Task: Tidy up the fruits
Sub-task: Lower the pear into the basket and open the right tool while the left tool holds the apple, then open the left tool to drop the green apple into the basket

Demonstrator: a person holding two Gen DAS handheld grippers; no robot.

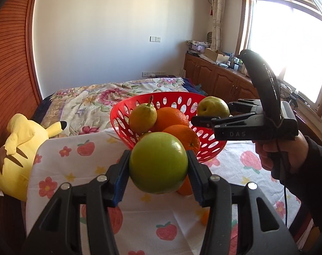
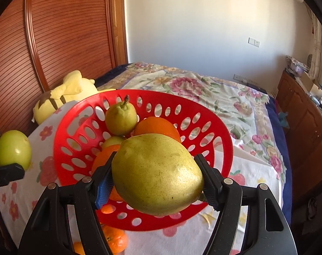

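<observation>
A red perforated basket [image 1: 122, 114] [image 2: 216, 125] stands on a fruit-print cloth and holds a small pear [image 1: 142, 116] [image 2: 121, 118] and oranges [image 1: 171, 116] [image 2: 157, 126]. My left gripper [image 1: 158, 163] is shut on a green apple [image 1: 158, 162], held in front of the basket; the apple also shows at the left of the right wrist view [image 2: 13, 150]. My right gripper [image 2: 157, 176] is shut on a large yellow-green pear [image 2: 158, 174], held over the basket's near rim; it shows in the left wrist view [image 1: 213, 107].
Loose small oranges [image 2: 115, 239] lie on the cloth [image 1: 139, 223] near the basket. A yellow plush toy [image 1: 16, 155] lies at the left by a wooden headboard [image 1: 10, 63]. A floral bedspread [image 2: 214, 97] lies behind. Wooden cabinets [image 1: 214, 76] stand at the right.
</observation>
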